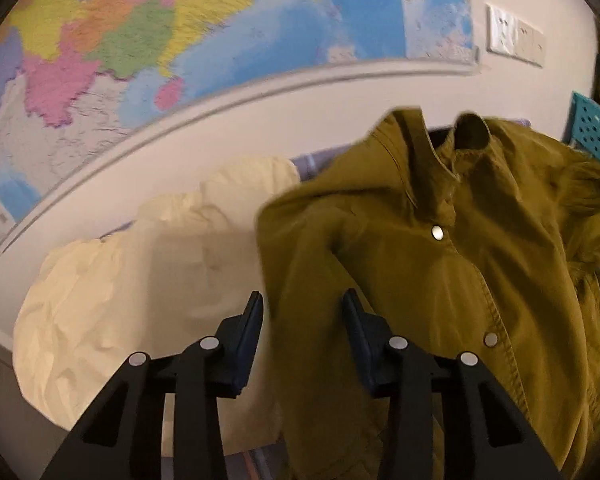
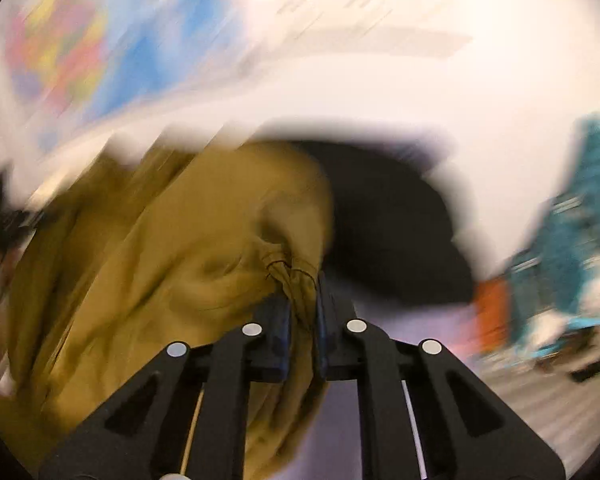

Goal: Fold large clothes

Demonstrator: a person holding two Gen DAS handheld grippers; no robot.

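Looking at the jacket: olive jacket, snap buttons down the front, collar up top, bunched and hanging rather than flat.
Where it sits: right half of the left wrist view, just beside a cream puffy garment that lies against the wall.
Edges and room: map covers the wall behind; teal perforated bin crowds the far right edge. Not much spare room around the fabric.
Left hand-held gripper: jaws partly apart, jacket edge between them, pads not pressing it.
Right hand-held gripper: nearly closed, pinching a gathered fold of the jacket. Right view is heavily blurred, dark shape behind.
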